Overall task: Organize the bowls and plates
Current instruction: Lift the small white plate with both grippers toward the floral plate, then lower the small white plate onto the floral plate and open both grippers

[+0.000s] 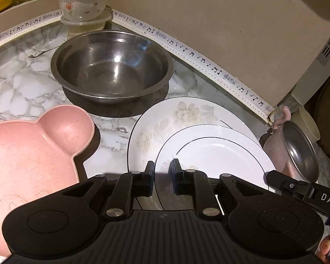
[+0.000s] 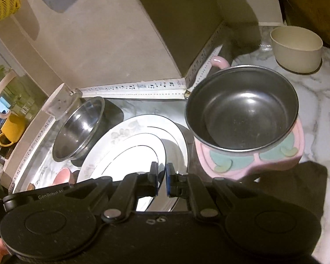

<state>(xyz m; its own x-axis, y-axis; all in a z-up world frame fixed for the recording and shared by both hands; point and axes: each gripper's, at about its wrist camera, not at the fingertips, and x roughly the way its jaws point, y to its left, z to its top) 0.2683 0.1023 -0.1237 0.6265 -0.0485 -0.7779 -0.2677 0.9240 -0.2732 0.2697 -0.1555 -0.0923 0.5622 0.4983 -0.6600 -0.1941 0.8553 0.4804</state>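
A small white plate (image 1: 215, 151) lies on a larger floral plate (image 1: 165, 118) on the marble counter. My left gripper (image 1: 161, 169) is open, its fingers either side of the small plate's near rim. My right gripper (image 2: 162, 173) is nearly shut, its pads on the rim of the plate stack (image 2: 129, 149). A large steel bowl (image 1: 112, 66) stands behind the plates, also in the right wrist view (image 2: 81, 129). A pink bear-shaped plate (image 1: 33, 151) lies at the left. A pink-cased steel bowl (image 2: 242, 114) stands right of the plates, also in the left wrist view (image 1: 297, 151).
A floral ceramic bowl (image 1: 83, 4) sits on a clear plastic container (image 1: 85, 26) in the back corner. A cream cup (image 2: 297, 48) stands at the far right. A note-patterned strip (image 1: 209, 59) edges the counter against the wall. A yellow colander (image 2: 2, 0) hangs top left.
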